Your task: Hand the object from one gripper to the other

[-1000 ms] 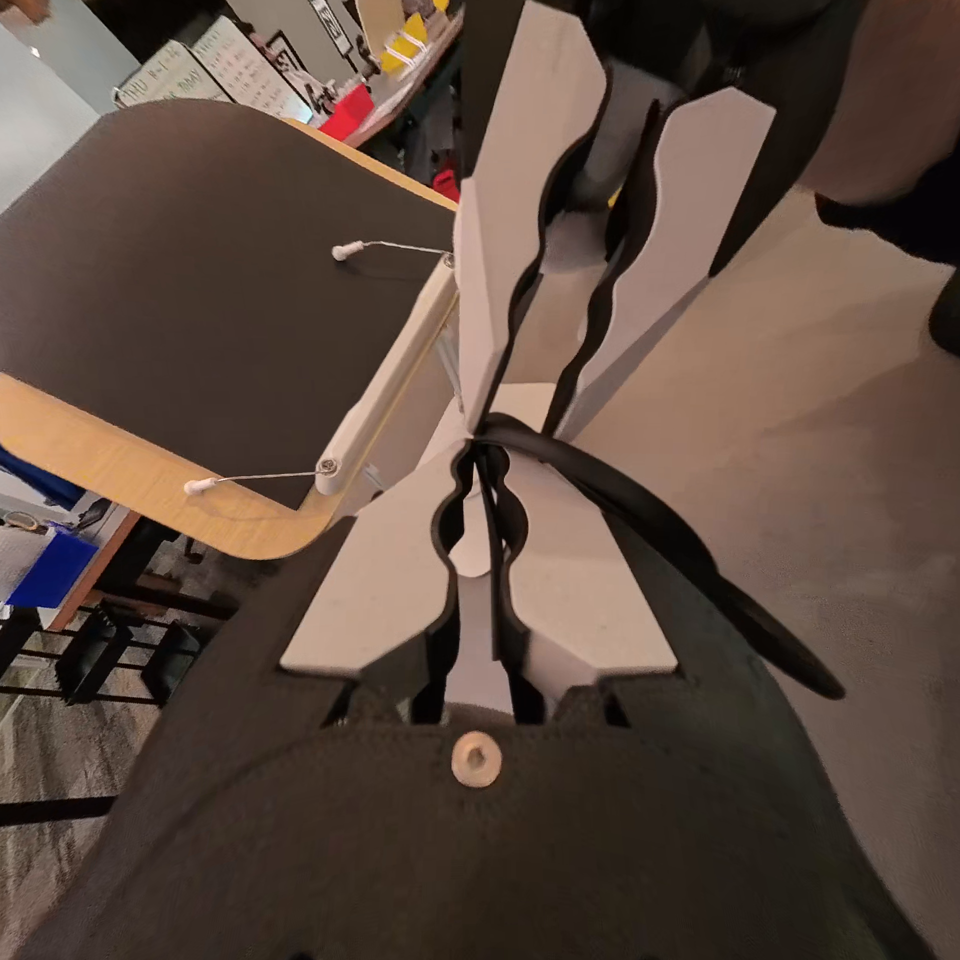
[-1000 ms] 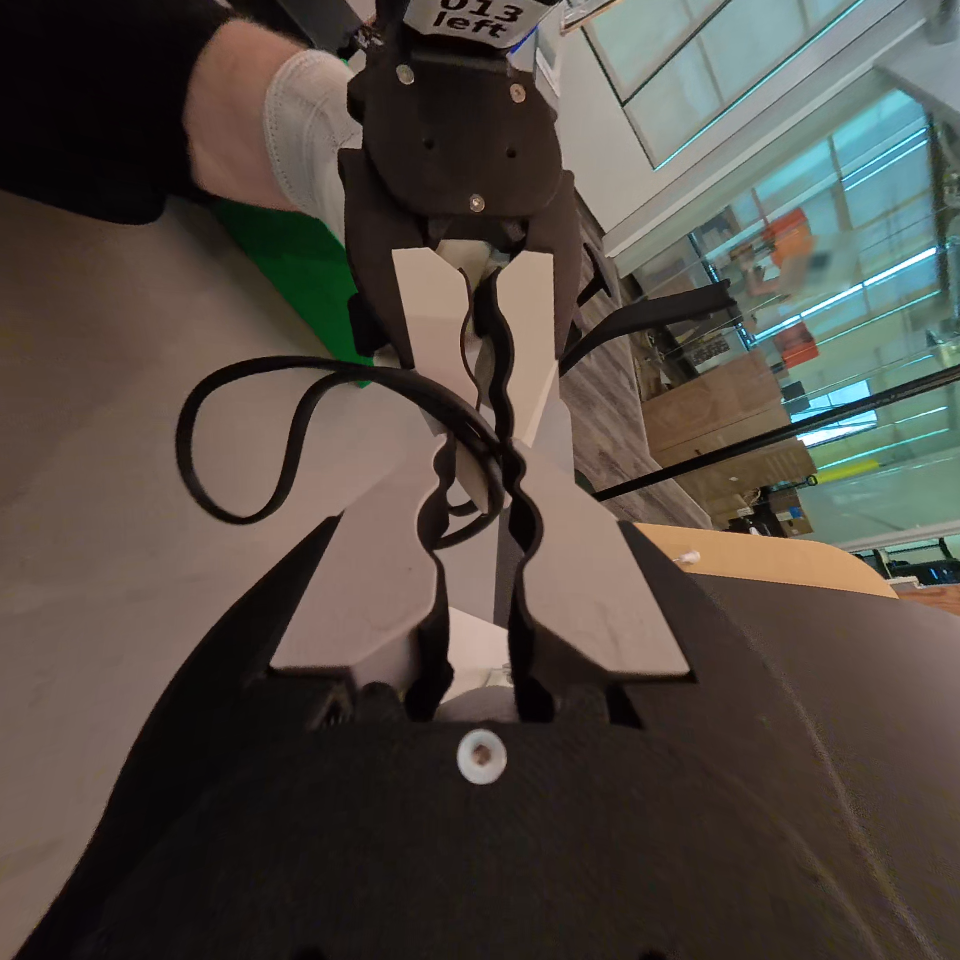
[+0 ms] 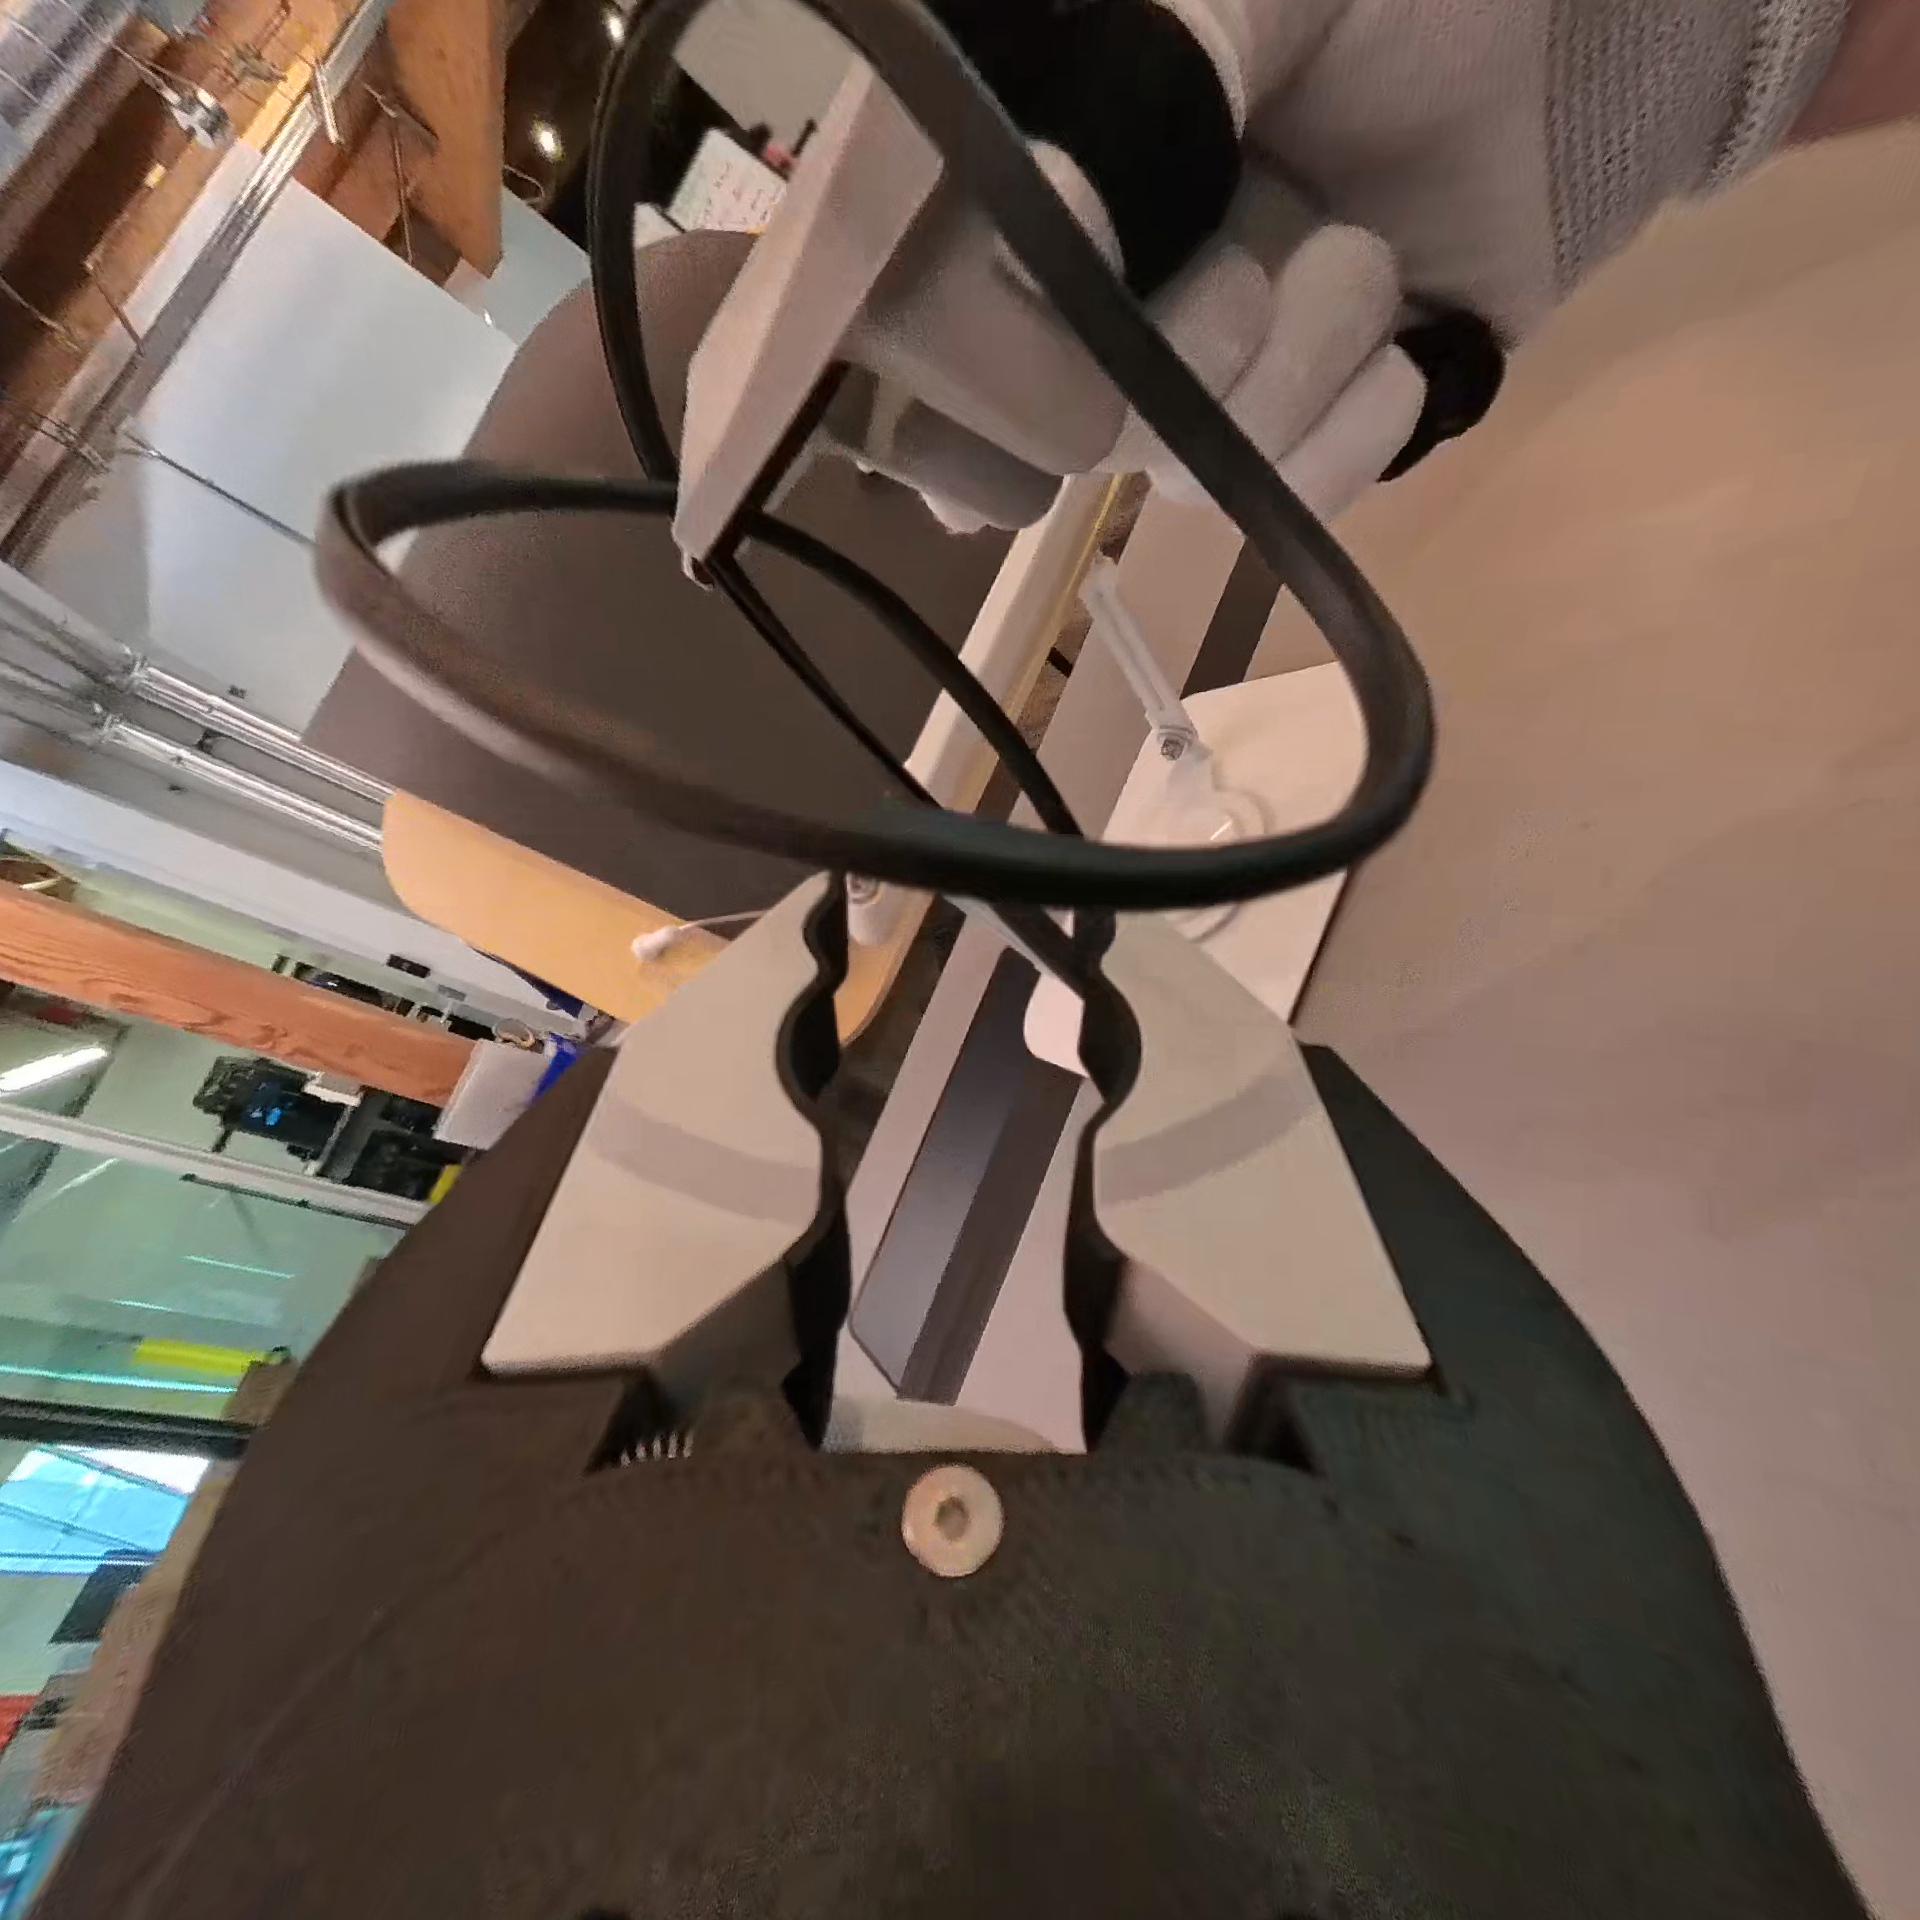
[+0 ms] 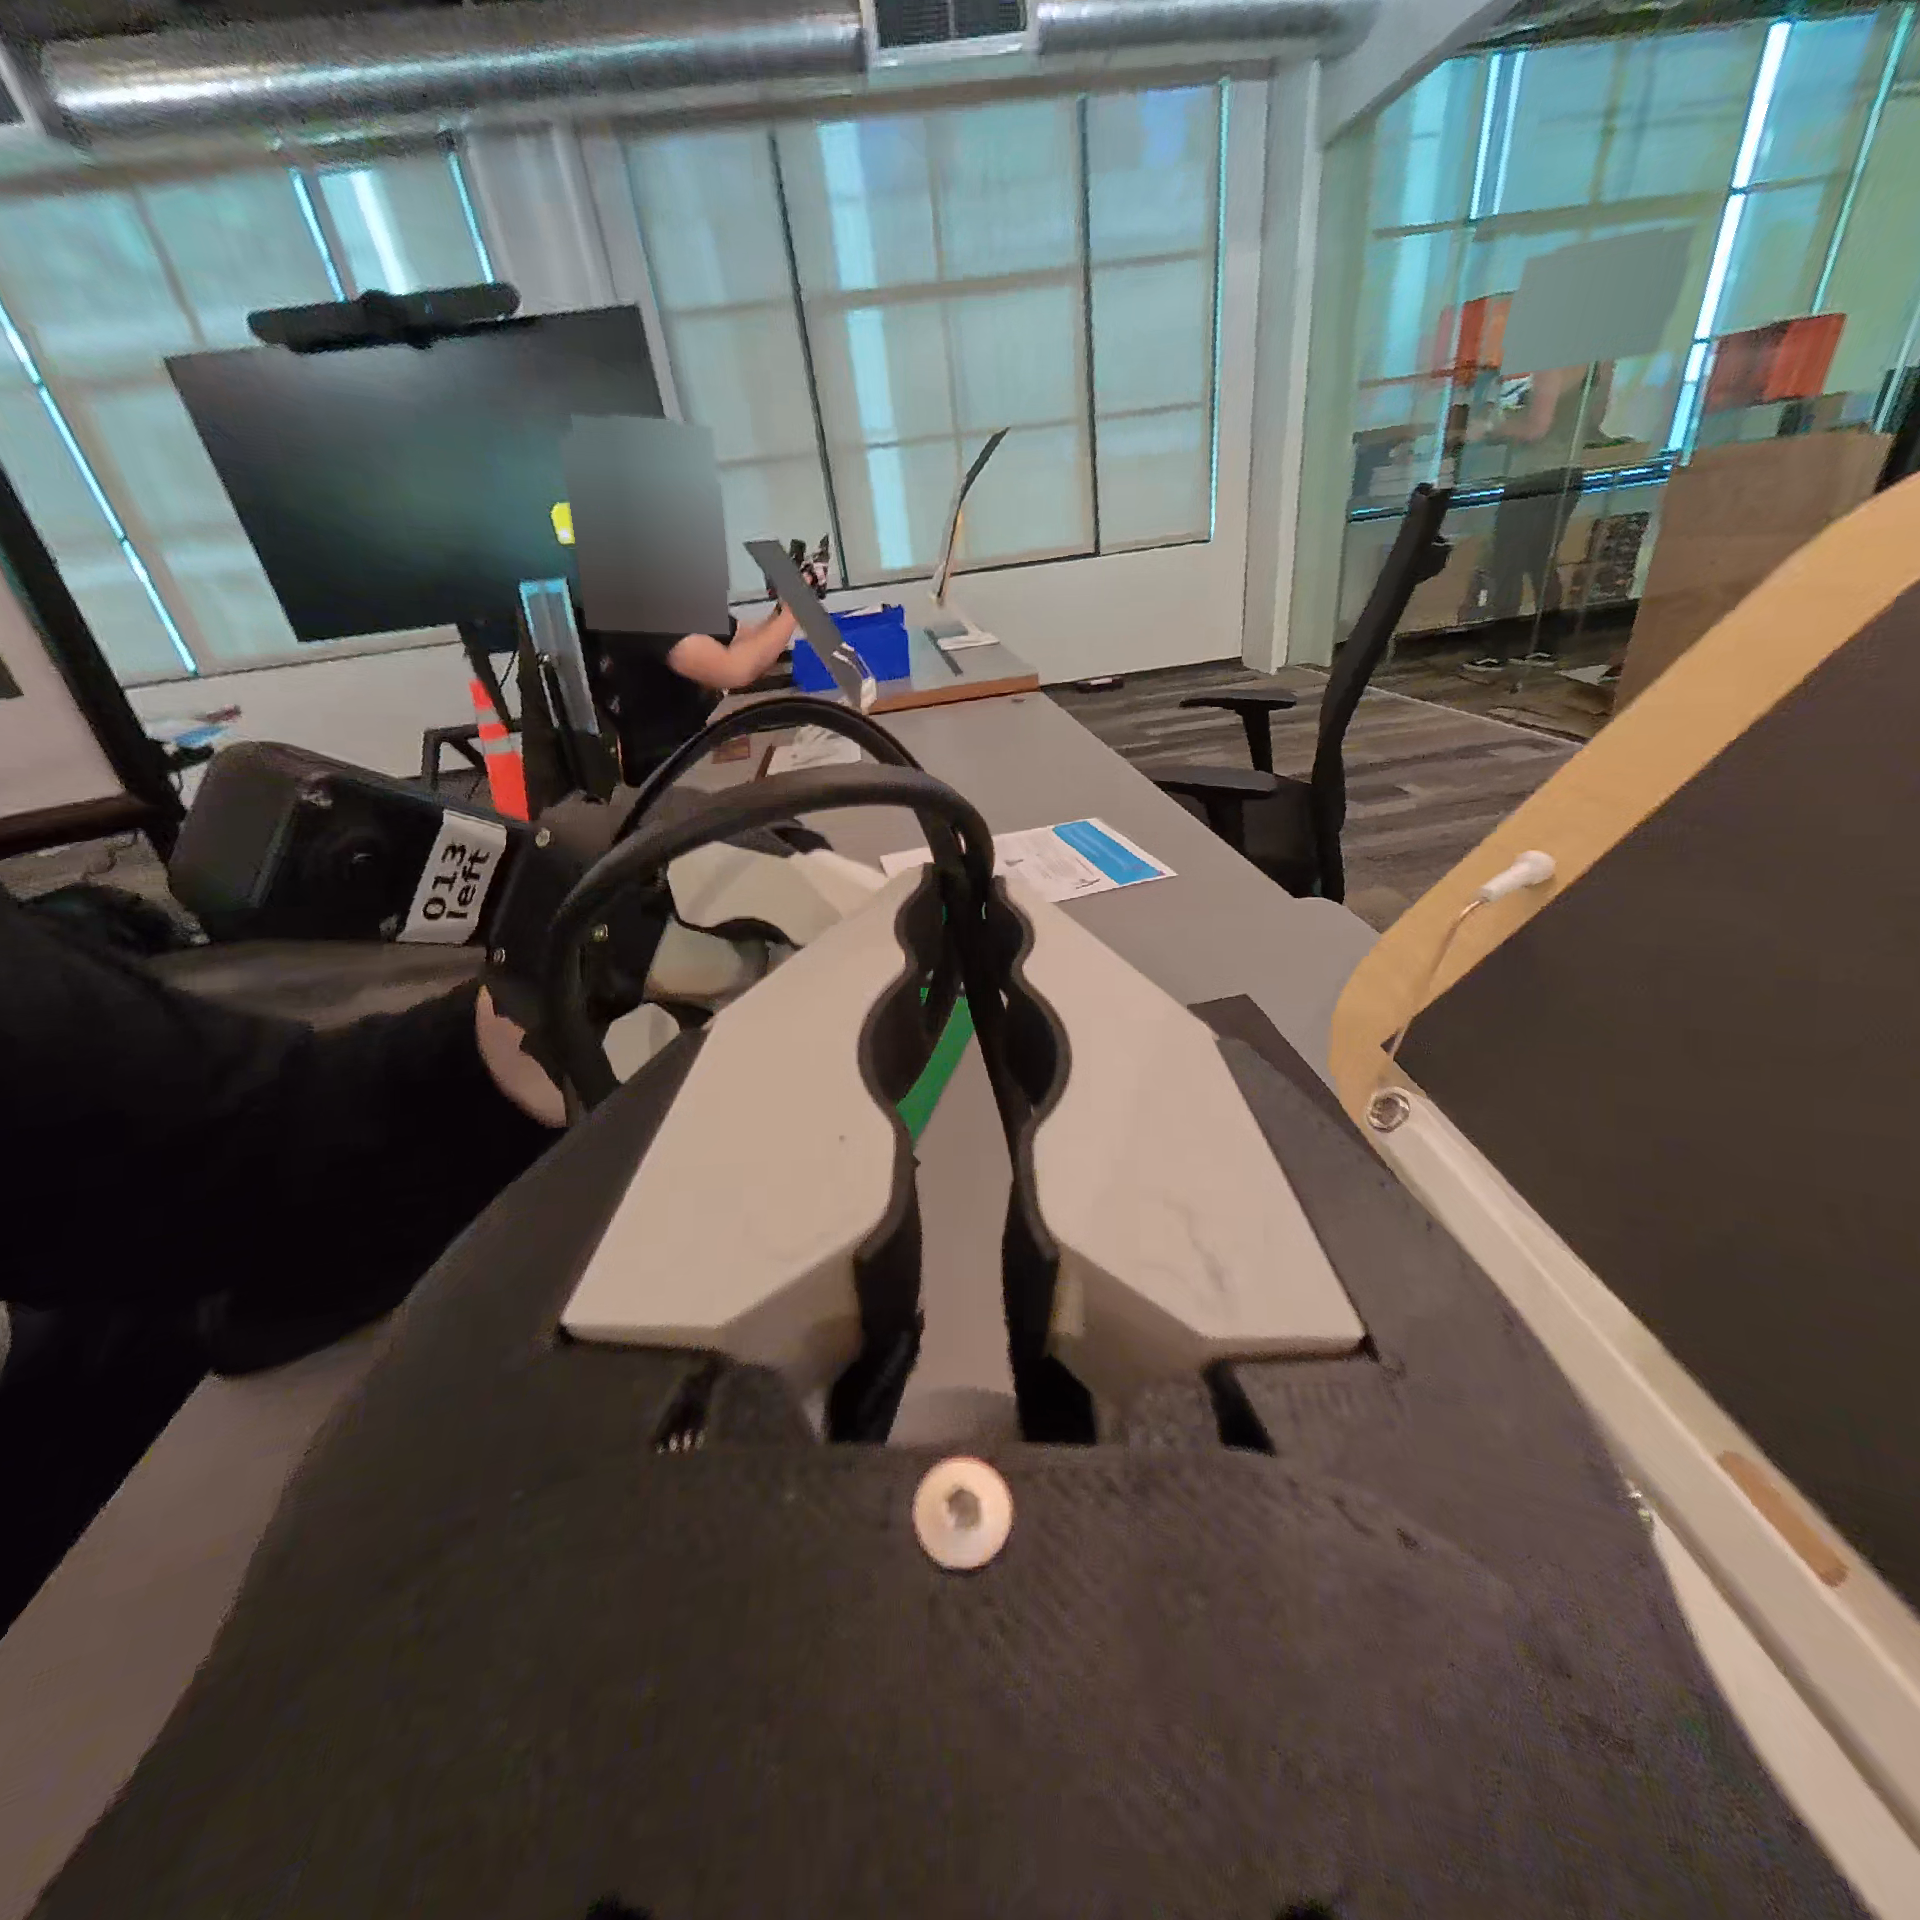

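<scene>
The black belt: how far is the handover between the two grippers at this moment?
Done: the left gripper stands open, with nothing clamped between its fingers. In hand: the right gripper is shut on the black belt, whose loops hang free in the air. Left: nothing of the handover itself seems to remain, only moving the grippers apart.

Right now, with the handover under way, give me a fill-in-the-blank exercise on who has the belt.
1. The right gripper is ___ on the belt.
2. The left gripper has its jaws ___.
3. The belt's colour is ___.
4. The hand on the right gripper wears a ___ glove.

Missing words: shut; open; black; white.
</scene>
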Demonstrator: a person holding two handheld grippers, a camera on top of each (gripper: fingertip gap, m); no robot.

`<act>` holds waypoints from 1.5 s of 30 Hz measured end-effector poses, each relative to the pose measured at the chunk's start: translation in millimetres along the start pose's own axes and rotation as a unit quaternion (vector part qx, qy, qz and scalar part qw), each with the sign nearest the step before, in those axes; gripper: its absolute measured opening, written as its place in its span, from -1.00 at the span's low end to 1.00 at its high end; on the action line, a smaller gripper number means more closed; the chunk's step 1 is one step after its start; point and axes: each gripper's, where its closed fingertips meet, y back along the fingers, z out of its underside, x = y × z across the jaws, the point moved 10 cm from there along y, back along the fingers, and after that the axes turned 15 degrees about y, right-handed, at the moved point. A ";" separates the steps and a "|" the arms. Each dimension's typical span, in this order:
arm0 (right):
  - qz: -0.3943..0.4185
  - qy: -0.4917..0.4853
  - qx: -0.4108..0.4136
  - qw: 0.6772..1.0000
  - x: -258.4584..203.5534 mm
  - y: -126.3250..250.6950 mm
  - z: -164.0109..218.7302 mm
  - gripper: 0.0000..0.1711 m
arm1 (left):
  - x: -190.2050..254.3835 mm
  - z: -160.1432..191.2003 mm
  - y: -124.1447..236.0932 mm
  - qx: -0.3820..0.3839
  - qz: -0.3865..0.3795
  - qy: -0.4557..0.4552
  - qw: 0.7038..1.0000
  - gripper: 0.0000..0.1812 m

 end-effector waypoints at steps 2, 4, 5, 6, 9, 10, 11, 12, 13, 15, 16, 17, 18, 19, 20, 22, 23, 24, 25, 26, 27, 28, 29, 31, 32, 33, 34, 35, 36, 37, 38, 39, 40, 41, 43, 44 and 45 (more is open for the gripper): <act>0.007 -0.002 0.004 1.000 0.8 -0.8 0.5 -0.94 | -2.2 2.2 -0.9 0.003 0.006 0.022 1.000 -0.56; 0.012 -0.014 0.009 1.000 2.1 -1.4 0.6 -0.95 | -6.1 2.5 0.3 0.006 0.005 0.040 0.999 -0.57; 0.010 -0.017 0.016 1.000 2.0 -1.4 0.2 -0.95 | -8.1 2.4 1.6 0.009 0.006 0.047 0.999 -0.57; 0.007 -0.024 0.021 0.999 2.2 -1.5 0.0 -0.95 | -10.2 2.1 3.3 0.014 0.009 0.055 0.998 -0.57; 0.008 -0.031 0.021 0.999 3.6 -1.0 0.8 -0.93 | -16.8 0.8 9.7 0.031 0.018 0.078 0.996 -0.57; 0.009 -0.034 0.017 0.999 4.2 -1.1 1.6 -0.93 | -19.1 0.8 11.4 0.033 0.012 0.076 0.997 -0.57; 0.011 -0.037 0.014 0.999 4.8 -1.1 2.2 -0.94 | -21.0 1.0 12.8 0.033 0.002 0.070 0.997 -0.56; 0.010 -0.041 0.016 0.999 5.1 -1.1 2.3 -0.94 | -22.6 1.1 13.6 0.033 -0.013 0.058 0.998 -0.52; 0.008 -0.047 0.017 0.999 5.4 -1.4 2.7 -0.94 | -22.8 1.0 14.0 0.032 -0.028 0.040 0.998 -0.49; 0.009 -0.057 0.011 0.998 6.5 -2.3 4.9 -0.94 | -18.7 -3.8 15.9 0.056 -0.052 0.003 0.997 -0.38; 0.010 -0.059 0.005 0.998 7.0 -3.2 6.7 -0.94 | -15.0 -8.6 18.0 0.079 -0.060 -0.015 0.995 -0.37; 0.010 -0.061 -0.005 0.998 7.5 -4.3 9.5 -0.94 | -11.1 -13.7 19.4 0.093 -0.068 -0.031 0.993 -0.33; 0.011 -0.062 -0.016 0.998 8.0 -5.7 12.4 -0.94 | -7.1 -18.0 19.9 0.097 -0.075 -0.049 0.991 -0.29; 0.012 -0.061 -0.031 0.998 8.2 -7.3 15.6 -0.94 | -2.8 -21.3 19.7 0.096 -0.081 -0.069 0.990 -0.27; 0.010 -0.056 -0.050 0.997 7.4 -9.7 19.0 -0.94 | 1.4 -23.4 19.1 0.092 -0.086 -0.091 0.988 -0.27; 0.009 -0.036 -0.087 0.996 4.5 -15.0 24.6 -0.94 | 8.7 -25.7 16.6 0.082 -0.084 -0.115 0.986 -0.25; 0.002 -0.025 -0.103 0.994 1.9 -17.8 26.8 -0.94 | 11.1 -26.4 15.4 0.078 -0.082 -0.120 0.986 -0.24; -0.007 -0.015 -0.121 0.993 -1.3 -20.9 29.0 -0.95 | 12.8 -26.5 14.1 0.072 -0.080 -0.122 0.987 -0.24; -0.013 -0.002 -0.140 0.990 -4.4 -24.1 31.2 -0.95 | 14.4 -26.4 13.3 0.067 -0.074 -0.124 0.987 -0.23; -0.018 0.012 -0.159 0.987 -7.5 -27.3 33.5 -0.95 | 15.6 -26.5 13.1 0.062 -0.069 -0.126 0.988 -0.23; -0.026 0.023 -0.177 0.984 -10.9 -30.4 35.8 -0.94 | 16.4 -26.5 13.0 0.054 -0.064 -0.129 0.988 -0.23; -0.034 0.032 -0.192 0.980 -14.1 -33.2 38.3 -0.94 | 17.3 -26.0 12.7 0.042 -0.057 -0.133 0.989 -0.23; -0.043 0.039 -0.202 0.978 -17.1 -35.7 40.2 -0.94 | 18.3 -25.3 12.7 0.031 -0.047 -0.135 0.989 -0.23; -0.063 0.049 -0.218 0.973 -22.7 -39.9 43.8 -0.95 | 19.2 -24.7 14.1 0.023 -0.023 -0.123 0.992 -0.27; -0.070 0.055 -0.225 0.970 -25.0 -41.5 45.3 -0.94 | 19.6 -24.3 15.3 0.020 -0.003 -0.111 0.994 -0.30; -0.076 0.061 -0.233 0.968 -27.1 -42.7 46.7 -0.94 | 19.7 -23.9 16.8 0.019 0.015 -0.099 0.995 -0.32; -0.082 0.068 -0.240 0.965 -29.1 -43.8 48.0 -0.94 | 19.9 -23.3 18.4 0.015 0.032 -0.091 0.995 -0.38; -0.090 0.075 -0.246 0.962 -31.5 -44.7 49.0 -0.95 | 20.5 -22.3 19.5 0.008 0.048 -0.087 0.995 -0.44; -0.100 0.083 -0.251 0.959 -34.3 -45.7 49.9 -0.94 | 21.3 -20.9 20.5 -0.001 0.060 -0.088 0.994 -0.48; -0.109 0.089 -0.256 0.956 -37.0 -46.6 50.9 -0.94 | 22.3 -19.8 21.3 -0.007 0.070 -0.090 0.993 -0.51; -0.115 0.095 -0.262 0.953 -39.2 -47.6 52.0 -0.94 | 23.5 -19.0 22.1 -0.011 0.083 -0.089 0.993 -0.55; -0.123 0.102 -0.267 0.950 -41.6 -48.4 53.2 -0.94 | 24.7 -18.5 22.8 -0.016 0.095 -0.085 0.992 -0.56; -0.131 0.108 -0.271 0.948 -43.7 -48.8 54.5 -0.94 | 26.1 -18.1 23.4 -0.019 0.105 -0.086 0.991 -0.58; -0.137 0.109 -0.276 0.945 -45.1 -49.1 55.6 -0.94 | 27.6 -17.6 23.7 -0.022 0.112 -0.089 0.989 -0.60; -0.145 0.113 -0.283 0.941 -47.0 -49.4 57.8 -0.94 | 30.6 -17.0 24.2 -0.031 0.128 -0.092 0.987 -0.62; -0.150 0.116 -0.290 0.938 -48.1 -49.4 59.6 -0.94 | 32.3 -16.9 24.5 -0.032 0.136 -0.092 0.986 -0.62; -0.155 0.119 -0.301 0.934 -49.1 -49.2 61.8 -0.95 | 33.3 -17.2 24.6 -0.032 0.139 -0.092 0.986 -0.61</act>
